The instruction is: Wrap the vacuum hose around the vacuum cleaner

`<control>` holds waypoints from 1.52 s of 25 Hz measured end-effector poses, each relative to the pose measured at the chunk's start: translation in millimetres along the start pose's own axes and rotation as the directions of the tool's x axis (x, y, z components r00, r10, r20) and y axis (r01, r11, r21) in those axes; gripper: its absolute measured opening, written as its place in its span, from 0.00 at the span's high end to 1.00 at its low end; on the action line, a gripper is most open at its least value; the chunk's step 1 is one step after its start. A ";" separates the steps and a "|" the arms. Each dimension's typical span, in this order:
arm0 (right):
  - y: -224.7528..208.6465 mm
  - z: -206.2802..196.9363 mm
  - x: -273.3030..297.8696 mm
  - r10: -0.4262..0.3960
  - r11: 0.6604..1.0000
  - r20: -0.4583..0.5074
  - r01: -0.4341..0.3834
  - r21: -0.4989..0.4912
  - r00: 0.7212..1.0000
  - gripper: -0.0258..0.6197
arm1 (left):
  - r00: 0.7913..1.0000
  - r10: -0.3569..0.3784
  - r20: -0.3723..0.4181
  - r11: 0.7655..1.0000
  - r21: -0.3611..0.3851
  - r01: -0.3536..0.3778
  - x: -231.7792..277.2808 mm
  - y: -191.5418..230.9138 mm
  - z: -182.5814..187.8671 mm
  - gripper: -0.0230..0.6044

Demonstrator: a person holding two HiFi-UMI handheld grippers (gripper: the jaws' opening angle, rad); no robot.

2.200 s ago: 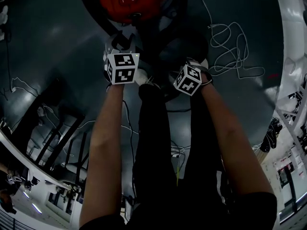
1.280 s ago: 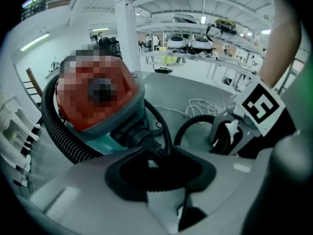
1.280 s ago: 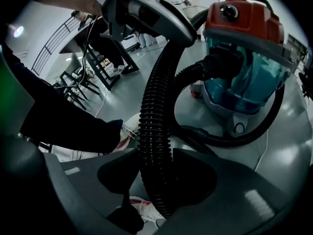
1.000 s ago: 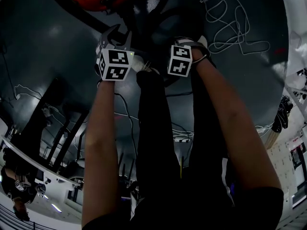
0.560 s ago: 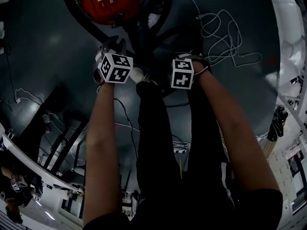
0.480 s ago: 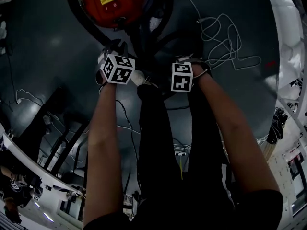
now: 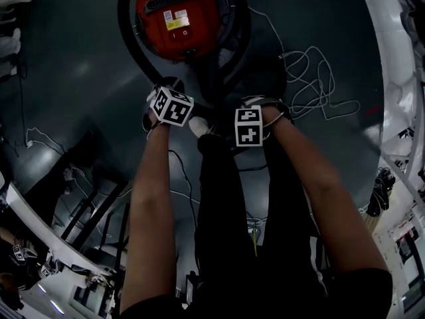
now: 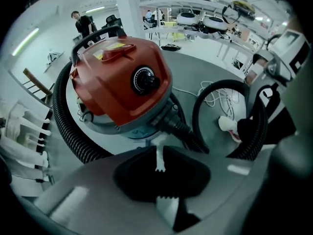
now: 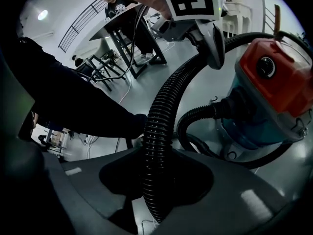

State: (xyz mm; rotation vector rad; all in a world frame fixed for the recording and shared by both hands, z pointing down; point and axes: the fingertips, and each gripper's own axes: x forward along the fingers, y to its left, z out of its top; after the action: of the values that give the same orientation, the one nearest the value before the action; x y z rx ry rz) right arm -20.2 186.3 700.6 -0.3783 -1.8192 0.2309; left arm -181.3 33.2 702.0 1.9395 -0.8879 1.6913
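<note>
Closest in, the right gripper has its jaws clamped on the ribbed black vacuum hose. The hose runs straight up out of the grip and away toward the cleaner.

The left gripper has just been closing its jaws. They stand nearly together, with only a thin slit of light between the toothed tips and nothing in that slit.

From above, both grippers point steeply down over the dark grey floor, side by side but apart. The person's white shoe shows between them, with black trouser legs below.

Just beyond sits the red vacuum cleaner, upright on the floor, its black dial facing the left gripper. The hose plugs into the cleaner's lower front and curves round the body on its left and right sides. One more loop arches up beside the shoe.

Out toward the floor's pale right edge, a white cable lies in loose tangled loops, well clear of the cleaner.

Farthest off are white tables and a standing person.
</note>
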 end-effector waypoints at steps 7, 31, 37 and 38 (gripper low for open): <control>-14.7 -4.5 -14.6 0.008 0.996 -0.116 -0.019 -0.092 0.993 0.69 | 0.998 -0.069 -0.010 0.996 0.051 0.070 7.5 0.5 -4.7 0.91; -99.1 -19.3 -153.6 -0.129 0.872 -0.398 -0.087 -0.481 0.908 0.69 | 0.942 -0.311 0.124 0.940 -0.108 0.325 -31.4 -0.9 44.1 0.95; -126.0 -12.1 -170.0 -0.106 0.818 -0.408 -0.154 -0.554 0.907 0.69 | 0.950 -0.256 0.178 0.929 -0.228 0.293 -29.3 9.5 49.4 0.95; -128.7 -12.5 -172.3 -0.100 0.814 -0.410 -0.162 -0.558 0.907 0.69 | 0.950 -0.250 0.187 0.924 -0.246 0.292 -29.9 10.9 51.0 0.95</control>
State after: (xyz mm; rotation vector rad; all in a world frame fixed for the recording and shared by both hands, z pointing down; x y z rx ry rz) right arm 16.3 2.3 594.6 -0.8261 -1.4117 -0.3868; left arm -154.2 -3.5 662.7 1.9186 -0.8107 1.2095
